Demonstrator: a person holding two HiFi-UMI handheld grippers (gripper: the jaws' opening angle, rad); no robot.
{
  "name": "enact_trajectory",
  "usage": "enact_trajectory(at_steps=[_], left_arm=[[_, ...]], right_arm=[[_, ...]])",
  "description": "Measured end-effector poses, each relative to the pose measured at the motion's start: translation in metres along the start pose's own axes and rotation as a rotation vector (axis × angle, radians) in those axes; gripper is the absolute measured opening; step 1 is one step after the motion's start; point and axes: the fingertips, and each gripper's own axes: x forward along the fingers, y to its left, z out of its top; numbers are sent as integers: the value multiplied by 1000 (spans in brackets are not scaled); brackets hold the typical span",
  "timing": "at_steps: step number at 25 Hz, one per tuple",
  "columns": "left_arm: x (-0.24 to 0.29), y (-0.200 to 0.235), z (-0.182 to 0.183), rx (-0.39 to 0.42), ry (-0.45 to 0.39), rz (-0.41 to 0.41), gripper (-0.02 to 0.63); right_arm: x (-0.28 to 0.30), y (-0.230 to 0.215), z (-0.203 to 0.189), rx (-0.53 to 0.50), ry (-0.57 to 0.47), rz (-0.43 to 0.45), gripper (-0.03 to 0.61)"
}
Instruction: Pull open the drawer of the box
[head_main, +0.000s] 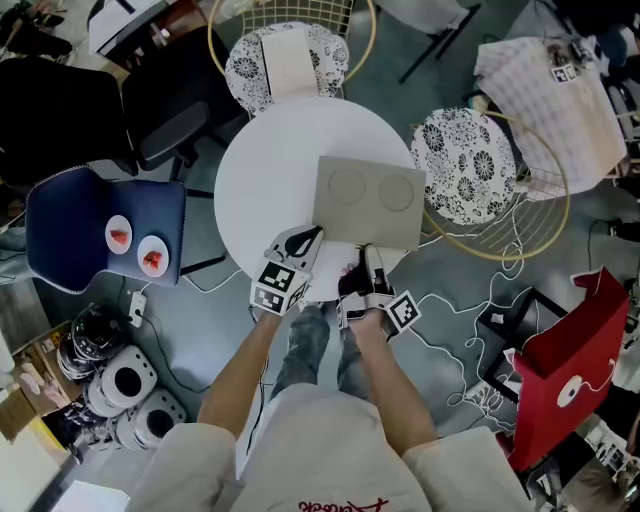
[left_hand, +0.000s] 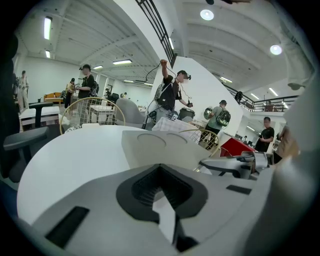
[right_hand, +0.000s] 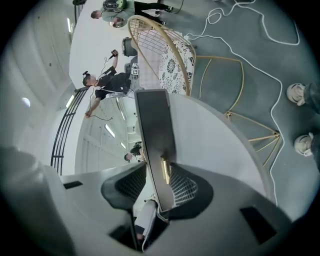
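Your right claw (head_main: 366, 262) gapes wide around the brass drawer handle (right_hand: 164, 170), gripping nothing yet. The box (head_main: 368, 195) sits toward 3 o'clock on the round surface (head_main: 260, 170). Centre the handle, pinch, then pull straight toward 6 o'clock. Your left claw (head_main: 303, 243), closed and empty, could brace the box.

A round white table (head_main: 250, 190) stands on a grey floor (head_main: 200, 330), with two gold wire chairs carrying black-and-white patterned cushions, one beyond it (head_main: 288, 62) and one at its right (head_main: 466, 165). A navy padded chair (head_main: 105, 230) and a black office chair (head_main: 160, 120) sit to its left. White cables (head_main: 455, 320) trail over the floor near a red bag (head_main: 570, 370). The left gripper view shows a high white hall lit by strip lights (left_hand: 47, 27) and round ceiling lamps (left_hand: 207, 14), with a black-railed stair (left_hand: 157, 25) and several people (left_hand: 172, 92) standing about.
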Motion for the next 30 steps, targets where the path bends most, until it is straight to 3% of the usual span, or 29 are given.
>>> enact_trajectory(at_steps=[7, 11, 21, 30], left_arm=[[0, 0, -1, 11, -4, -5, 12], [0, -1, -2, 6, 2, -4, 11], [-2, -3, -4, 5, 11, -10, 12], [-2, -4, -5, 4, 11, -12, 12]], right_arm=[[-5, -2, -1, 13, 10, 6, 149], [-14, -10, 1, 25, -8, -28, 103], [-2, -13, -1, -142, 59, -169, 101], [0, -10, -1, -127, 48, -131, 45]])
